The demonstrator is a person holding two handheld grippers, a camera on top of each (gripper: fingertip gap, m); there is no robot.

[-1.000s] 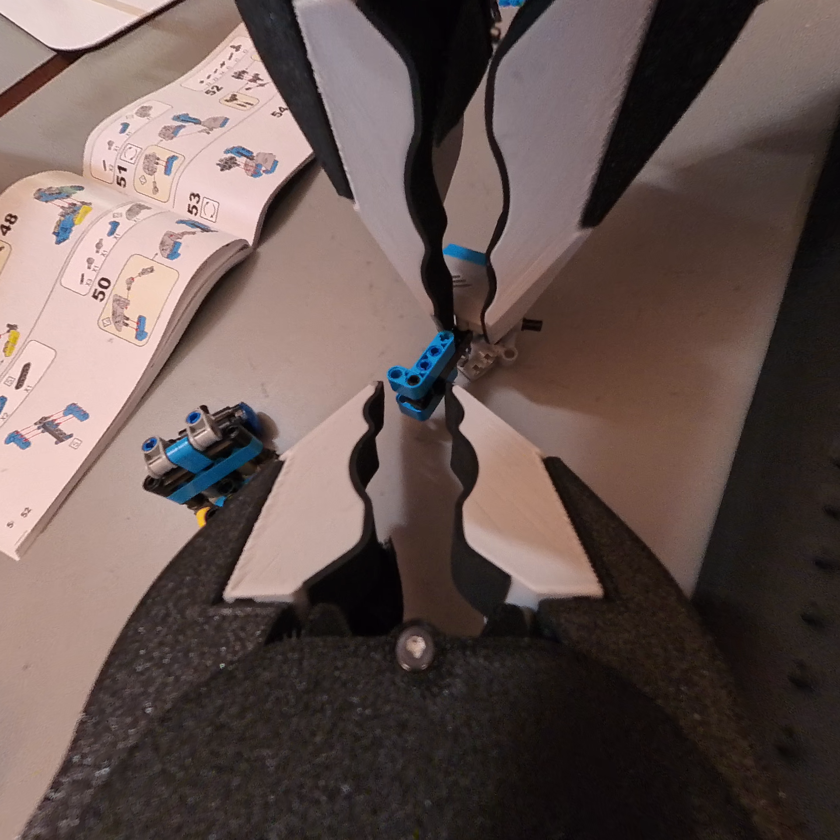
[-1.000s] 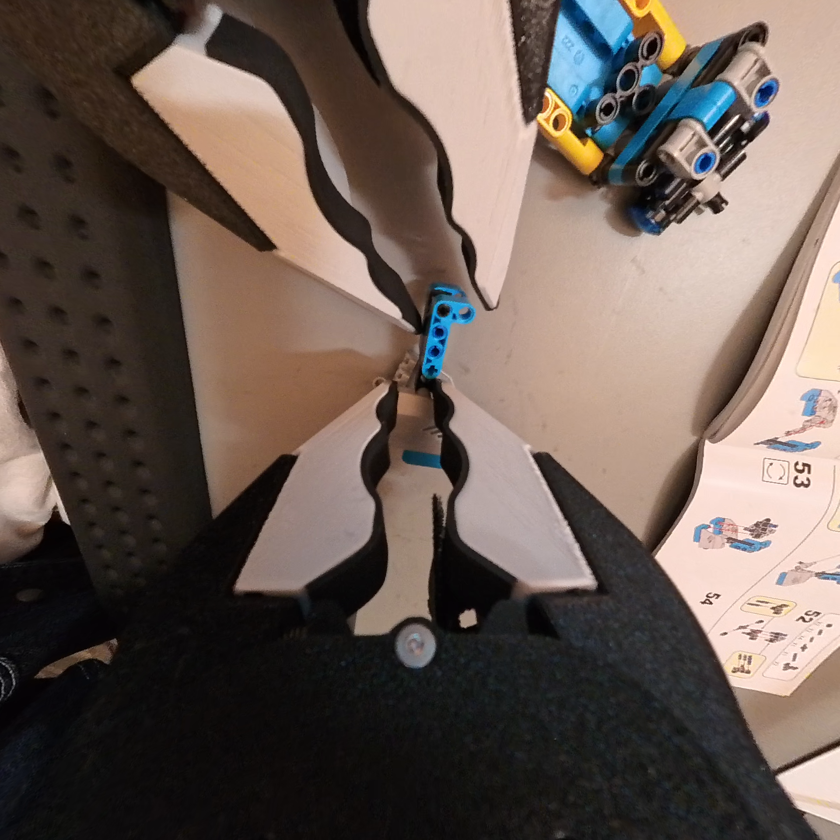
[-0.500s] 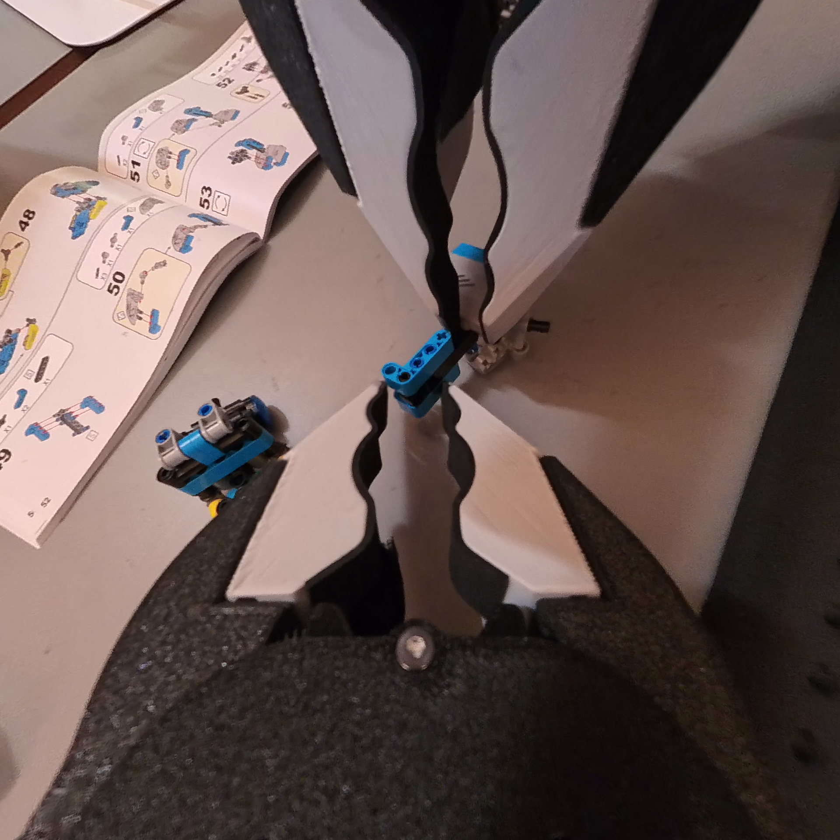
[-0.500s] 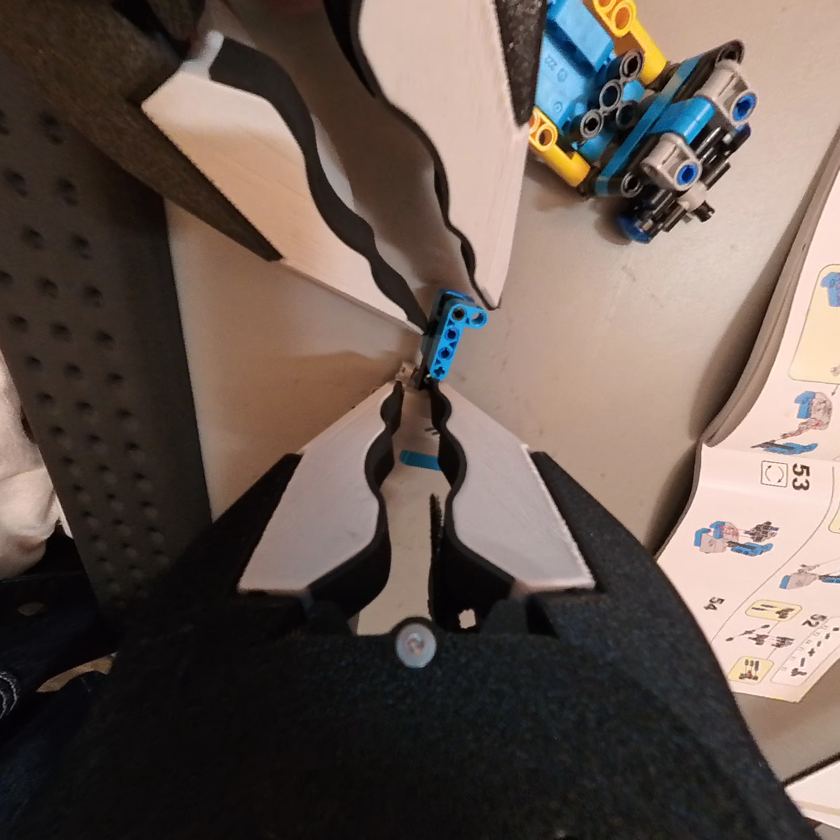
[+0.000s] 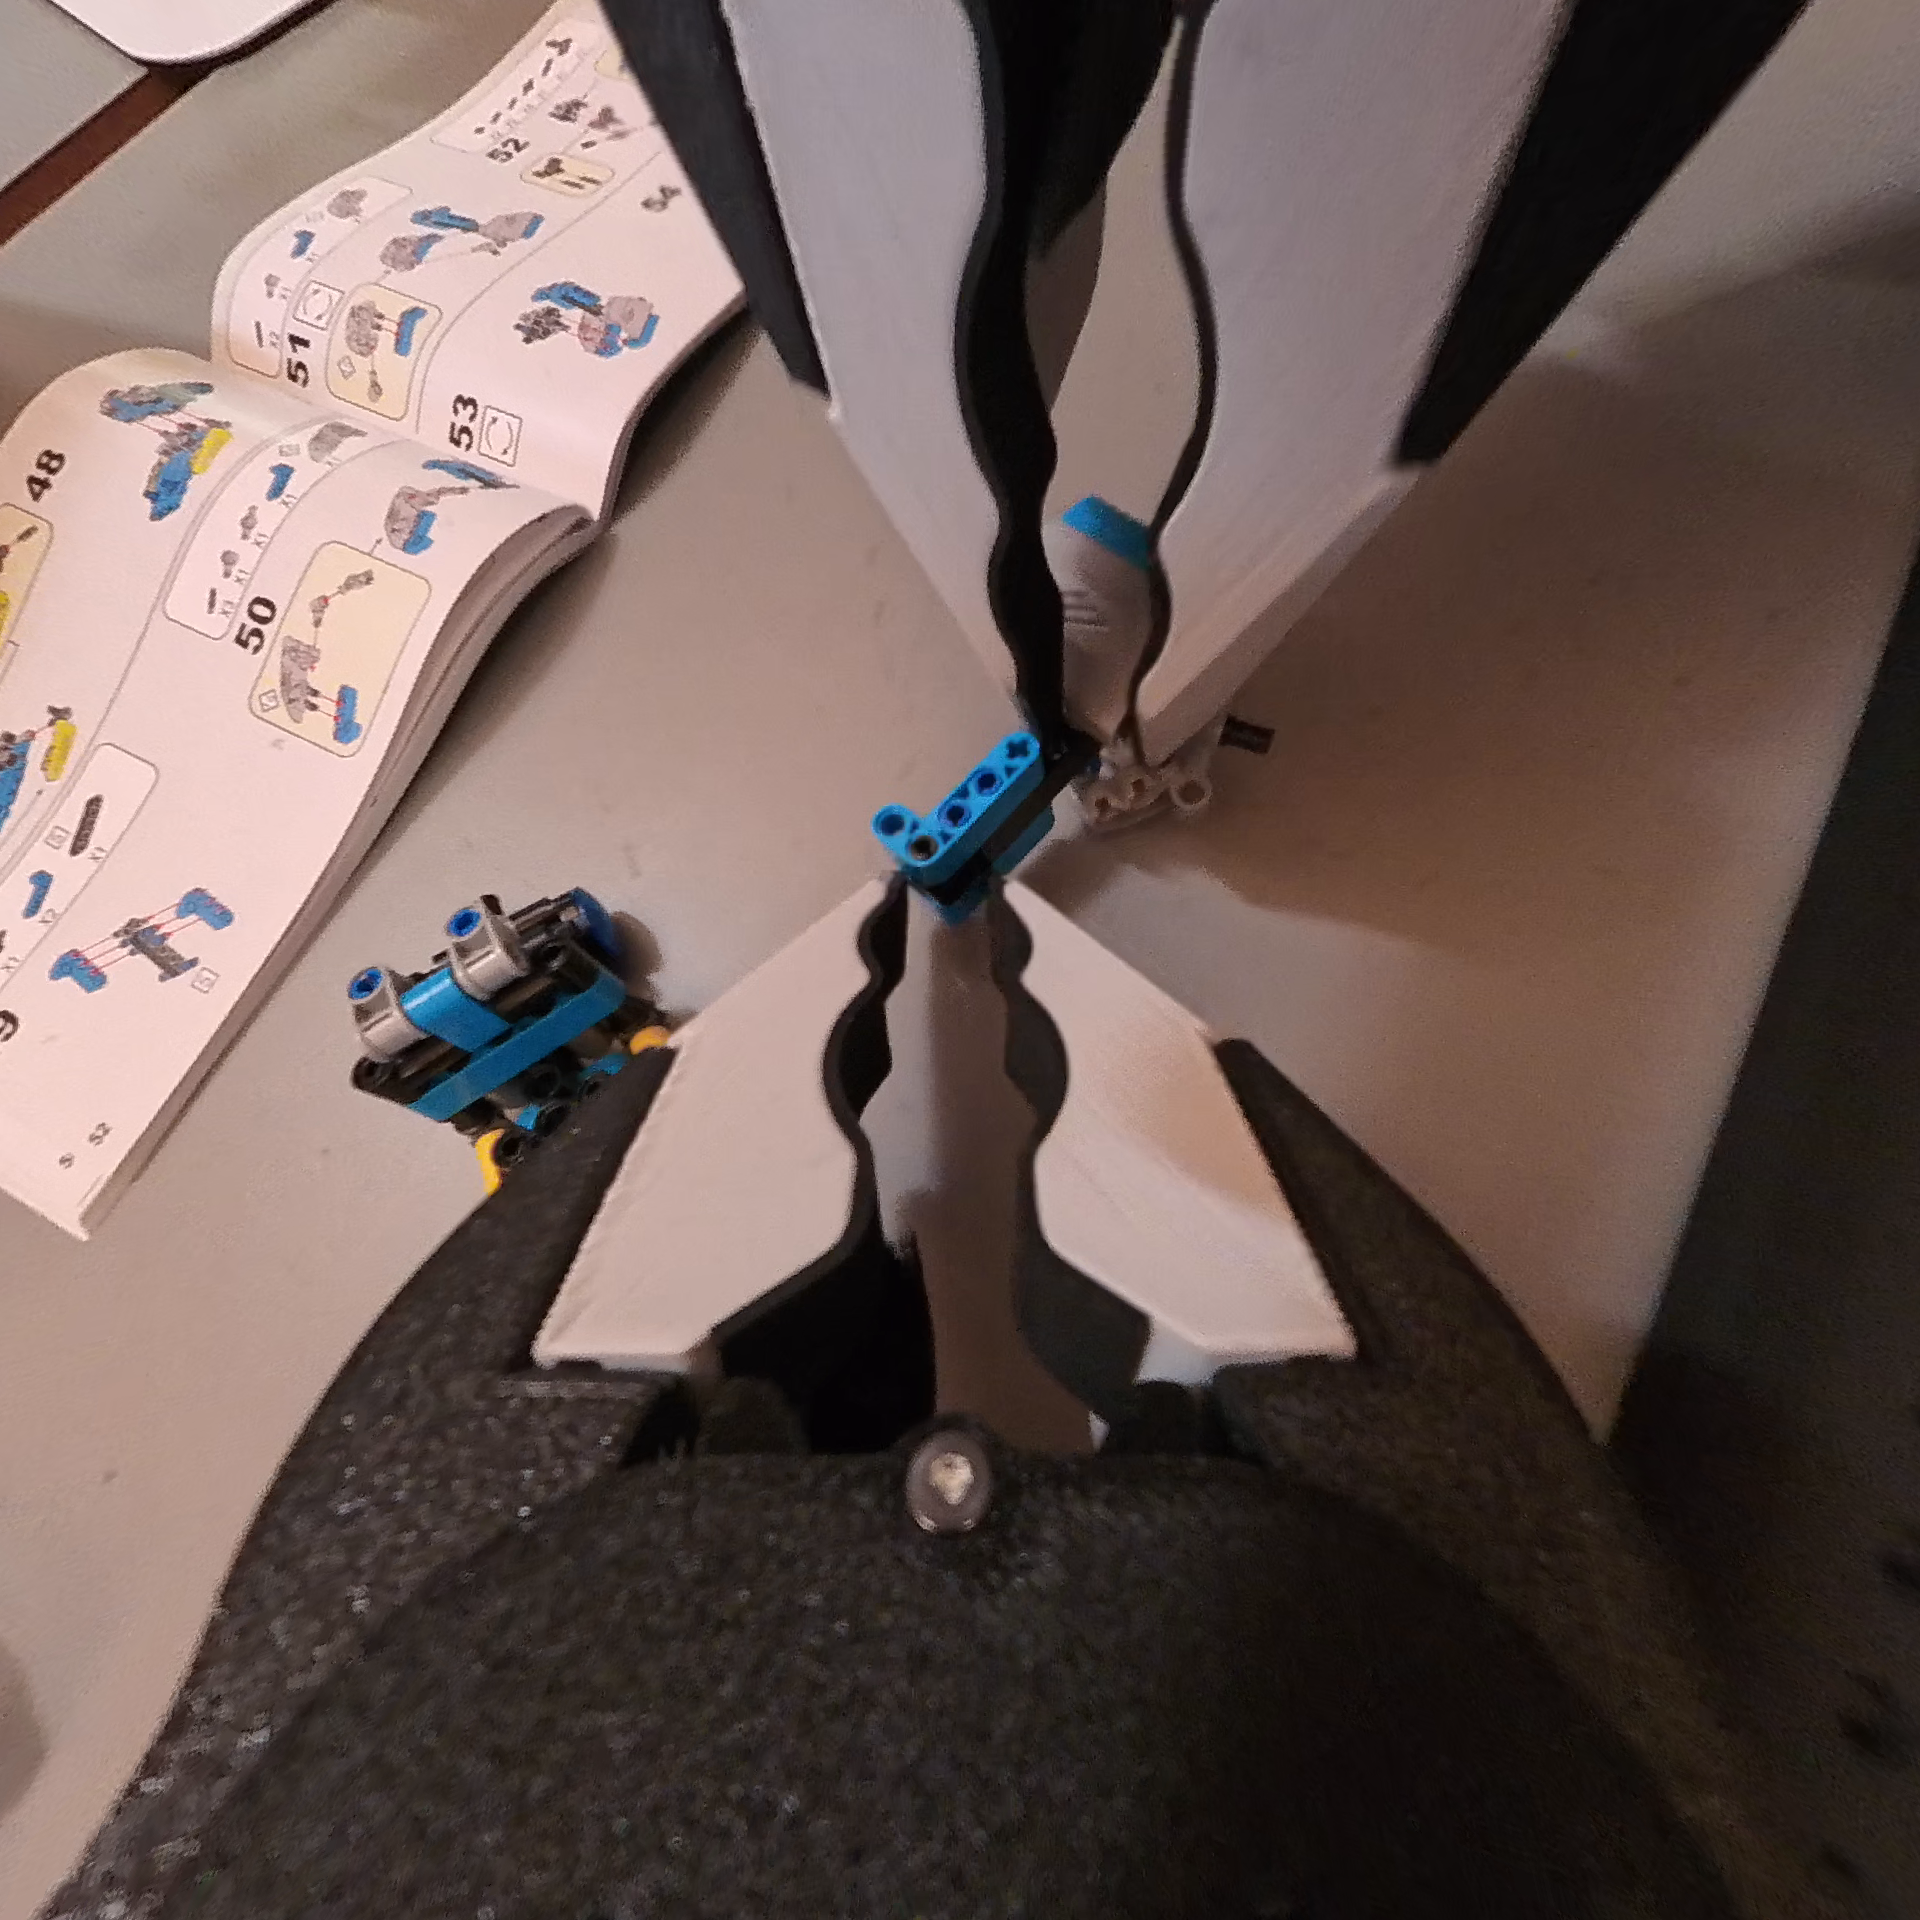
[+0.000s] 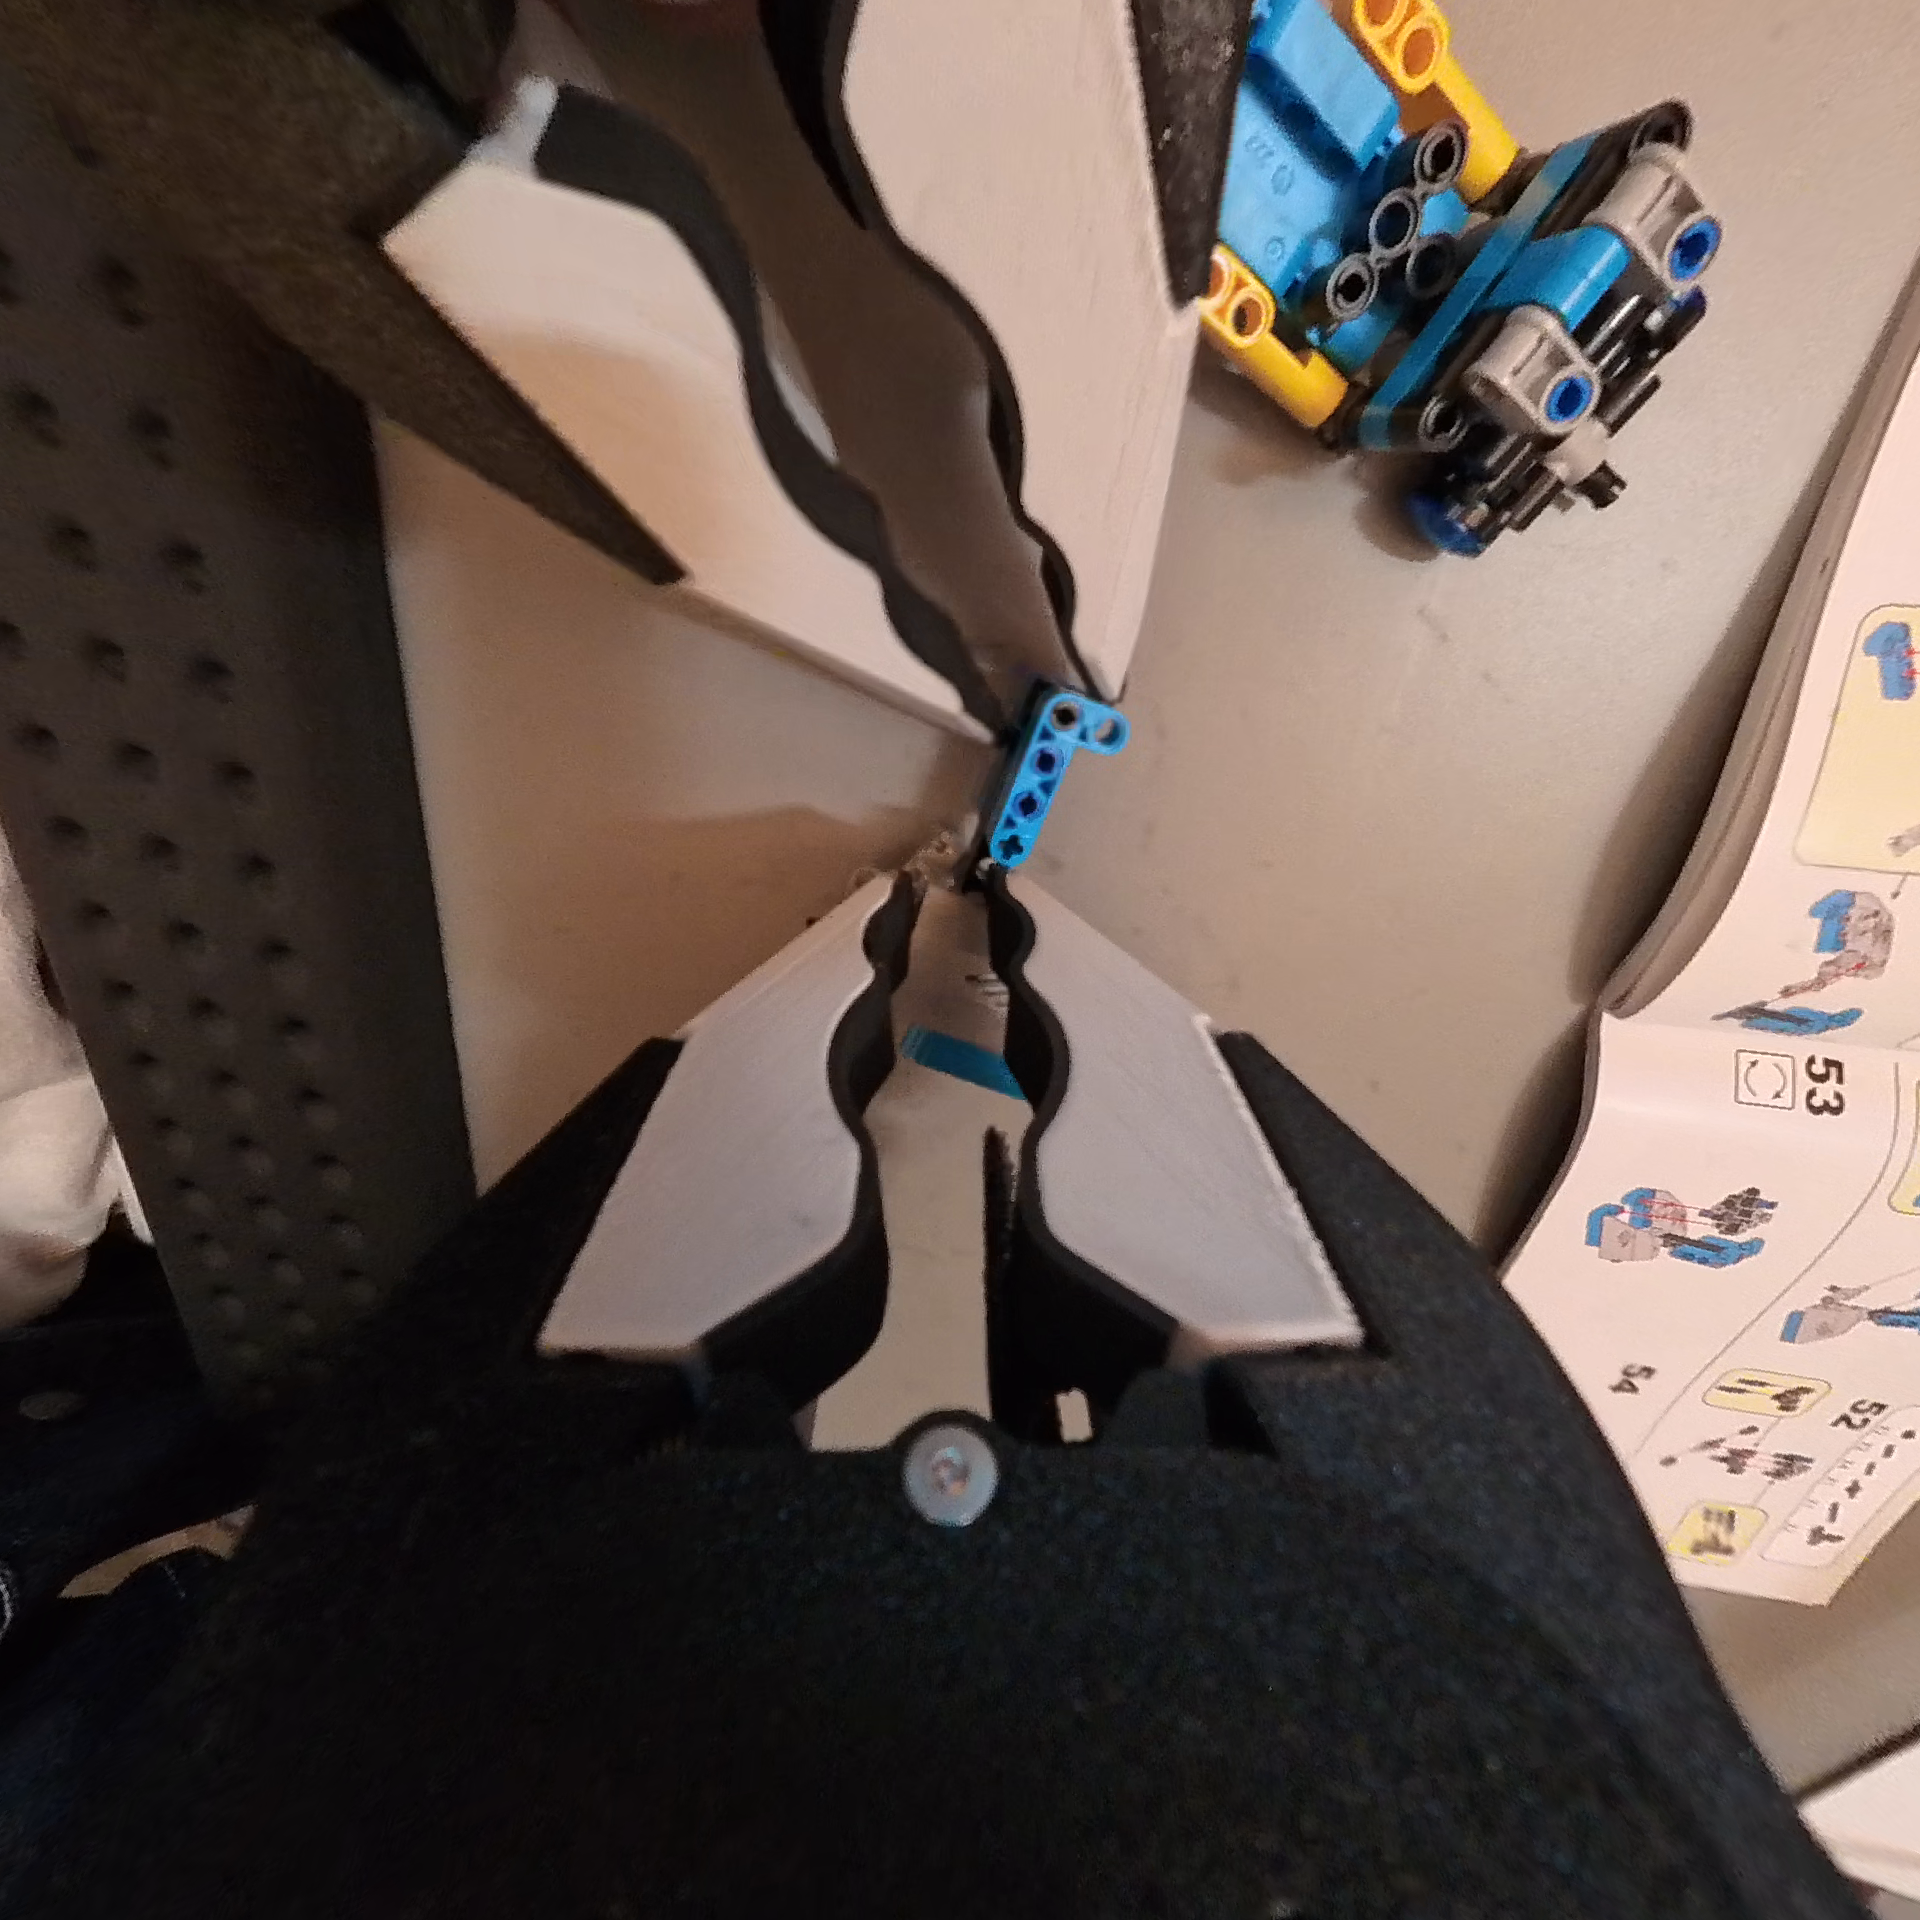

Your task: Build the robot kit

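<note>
Blue L-beam tilted slightly since earlier. Left claw clamped on its end; right claw clamped on grey piece. Advice: press straight, holes aligned.

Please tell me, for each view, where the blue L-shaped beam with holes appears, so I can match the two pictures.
Left wrist view: blue L-shaped beam at centre, between the two hand-held grippers' tips.
Right wrist view: same beam just above centre, standing nearly vertical.
Shared landmark: the small blue-and-grey brick model, lower left in the first, upper right in the second.
</note>
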